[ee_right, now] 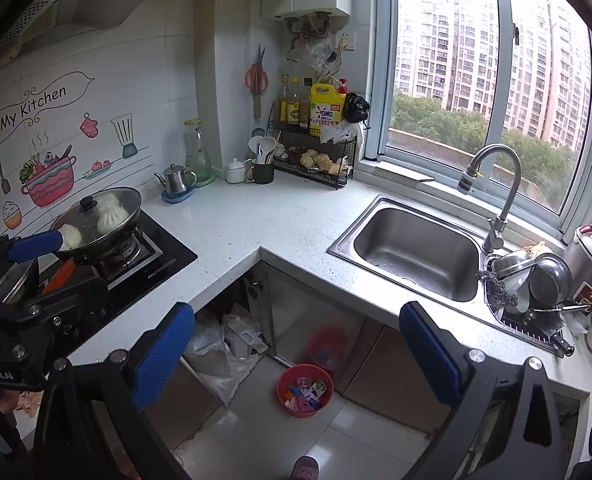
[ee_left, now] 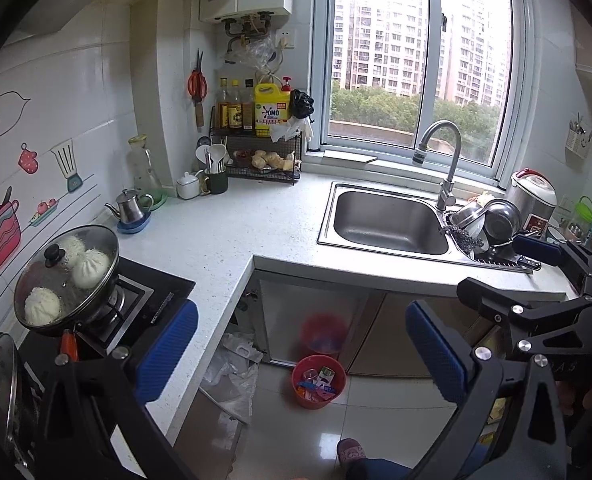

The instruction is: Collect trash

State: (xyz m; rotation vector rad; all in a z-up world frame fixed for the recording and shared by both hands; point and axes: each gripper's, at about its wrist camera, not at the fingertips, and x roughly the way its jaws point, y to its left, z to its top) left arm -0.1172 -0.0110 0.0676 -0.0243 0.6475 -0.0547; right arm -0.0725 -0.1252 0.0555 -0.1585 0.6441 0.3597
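Both grippers, left gripper (ee_left: 301, 356) and right gripper (ee_right: 296, 354), hang spread and empty. Below, we see wrappers already in the red bin (ee_right: 304, 390) on the floor. Beyond, we judge the countertop (ee_right: 256, 220) trash-free; collection appears nearly complete.

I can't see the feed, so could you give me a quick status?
Both grippers open, empty, above the floor. Red bin holds wrappers. Nothing blocking.
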